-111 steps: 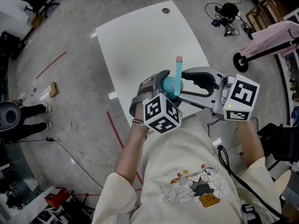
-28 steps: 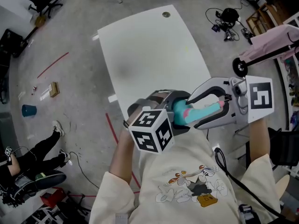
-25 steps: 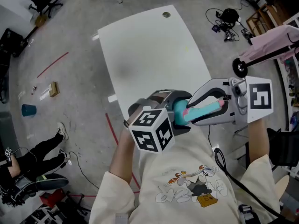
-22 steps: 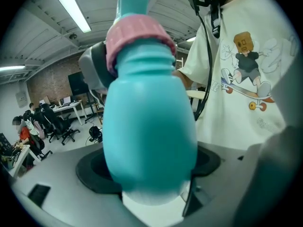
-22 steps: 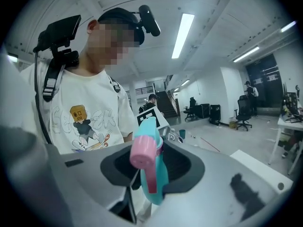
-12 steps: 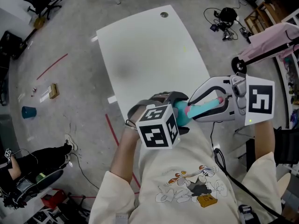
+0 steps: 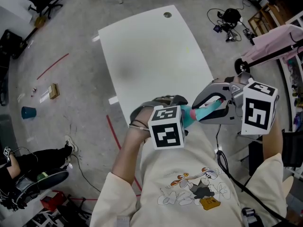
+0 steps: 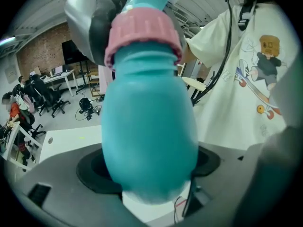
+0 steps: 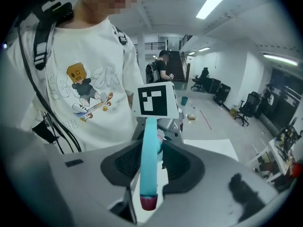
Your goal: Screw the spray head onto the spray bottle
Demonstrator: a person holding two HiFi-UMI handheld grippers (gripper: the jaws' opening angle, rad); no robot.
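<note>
A teal spray bottle [image 8: 147, 141] with a pink collar [image 8: 142, 34] fills the left gripper view; its body sits between the jaws of my left gripper [image 7: 182, 119], which is shut on it. The teal spray head [image 9: 148, 155] with its pink tip [image 9: 148, 202] lies lengthwise between the dark pads [image 9: 182, 167] of my right gripper [image 7: 206, 109], which is shut on it. In the head view bottle and spray head [image 7: 208, 110] meet between the two grippers, held in the air close to my chest, off the near edge of the white table [image 7: 147, 56].
Cables [image 7: 227, 20] and a wheeled cart with pink cloth [image 7: 274, 41] are at the far right. A seated person's legs [image 7: 33, 174] and a blue cup [image 7: 28, 111] are on the floor at left. Another person [image 9: 158, 72] stands in the background.
Both grippers have sunk a little and rolled, their marker cubes showing different faces. The spray head, upright several seconds ago, now lies sideways in line with the bottle.
</note>
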